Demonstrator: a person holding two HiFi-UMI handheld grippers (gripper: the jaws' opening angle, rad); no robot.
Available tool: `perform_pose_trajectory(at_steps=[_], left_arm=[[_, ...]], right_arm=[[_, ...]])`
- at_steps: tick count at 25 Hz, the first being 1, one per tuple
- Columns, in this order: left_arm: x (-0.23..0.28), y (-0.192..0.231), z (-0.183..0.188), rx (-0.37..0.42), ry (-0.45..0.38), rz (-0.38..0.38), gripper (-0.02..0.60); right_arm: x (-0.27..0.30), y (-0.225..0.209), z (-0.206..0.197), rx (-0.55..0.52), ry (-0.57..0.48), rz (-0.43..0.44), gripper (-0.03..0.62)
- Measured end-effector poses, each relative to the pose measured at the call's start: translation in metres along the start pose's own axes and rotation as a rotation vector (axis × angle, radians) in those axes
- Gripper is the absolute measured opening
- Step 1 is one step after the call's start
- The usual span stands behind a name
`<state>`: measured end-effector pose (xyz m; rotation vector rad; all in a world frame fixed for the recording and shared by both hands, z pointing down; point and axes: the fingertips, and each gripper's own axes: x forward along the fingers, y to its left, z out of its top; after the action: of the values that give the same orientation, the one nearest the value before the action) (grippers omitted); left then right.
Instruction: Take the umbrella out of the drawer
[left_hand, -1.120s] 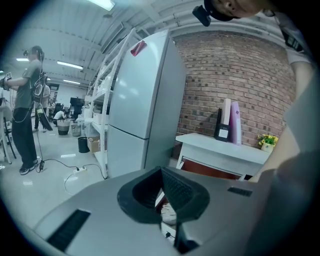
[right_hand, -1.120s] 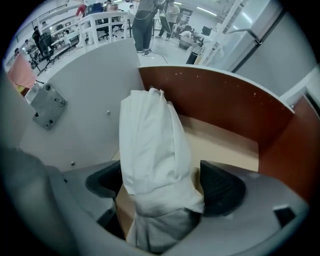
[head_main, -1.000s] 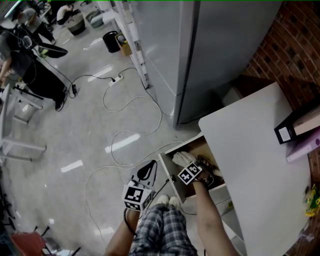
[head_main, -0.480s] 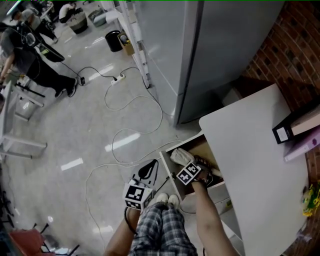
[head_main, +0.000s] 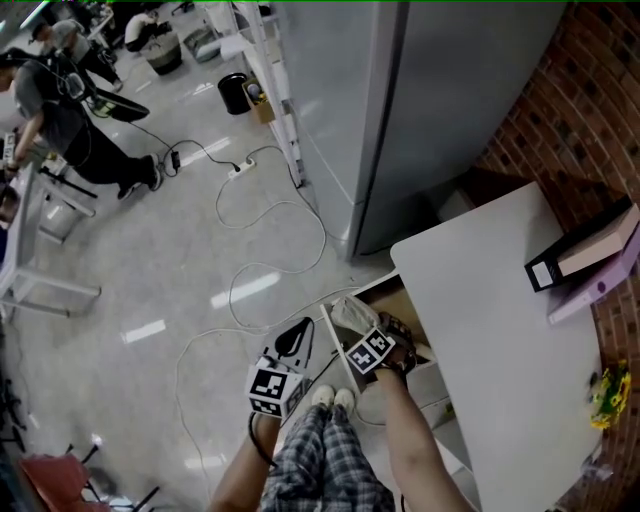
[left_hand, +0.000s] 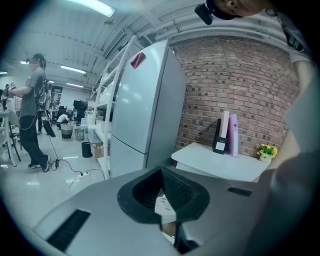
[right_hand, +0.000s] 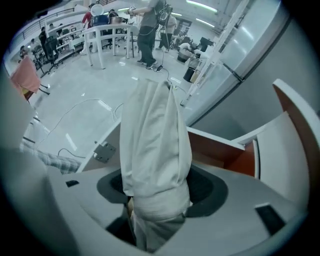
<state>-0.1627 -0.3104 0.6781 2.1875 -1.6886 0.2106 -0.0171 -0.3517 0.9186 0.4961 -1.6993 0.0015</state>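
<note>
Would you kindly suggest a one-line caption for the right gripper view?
Right gripper clamped on a folded pale umbrella, with the open drawer below.

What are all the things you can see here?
open white drawer with brown wooden inside: one, white and brown, under the desk
folded cream fabric umbrella: one, cream, clamped in the right gripper at the drawer
white desk: one, white, beside the brick wall
black binder: one, black, on the desk
purple binder: one, purple, beside the black one
yellow flowers: one bunch, yellow, on the desk
tall grey fridge: one, grey, beyond the desk
black bin: one, black, on the floor
bystander: one, dark clothes, far left
checked trousers: one pair, grey
left gripper: one, shut, empty
right gripper: one, shut on the umbrella
</note>
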Motion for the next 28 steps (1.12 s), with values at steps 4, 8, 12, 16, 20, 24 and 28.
perform_pose_trajectory(at_steps=[4, 8, 12, 16, 20, 24, 28], left_arm=[[-0.021, 0.001, 0.03, 0.0, -0.019, 0.03, 0.026], [-0.046, 0.002, 0.062, 0.012, -0.037, 0.053, 0.026], [-0.07, 0.0, 0.092, 0.031, -0.065, 0.062, 0.026], [-0.088, -0.007, 0.118, 0.036, -0.098, 0.062, 0.026], [-0.103, -0.019, 0.145, 0.055, -0.142, 0.053, 0.026], [-0.111, -0.039, 0.173, 0.088, -0.187, 0.022, 0.026], [-0.123, -0.062, 0.205, 0.15, -0.237, -0.014, 0.026]], right_arm=[[-0.043, -0.007, 0.015, 0.102, -0.079, -0.01, 0.288], [-0.092, -0.009, 0.032, 0.221, -0.169, -0.012, 0.288], [-0.152, -0.012, 0.048, 0.333, -0.289, -0.034, 0.288], [-0.227, -0.025, 0.053, 0.481, -0.443, -0.078, 0.288], [-0.303, -0.044, 0.035, 0.601, -0.579, -0.143, 0.29], [-0.38, -0.072, 0.003, 0.707, -0.75, -0.232, 0.29], [-0.453, -0.092, -0.03, 0.731, -0.894, -0.324, 0.29]])
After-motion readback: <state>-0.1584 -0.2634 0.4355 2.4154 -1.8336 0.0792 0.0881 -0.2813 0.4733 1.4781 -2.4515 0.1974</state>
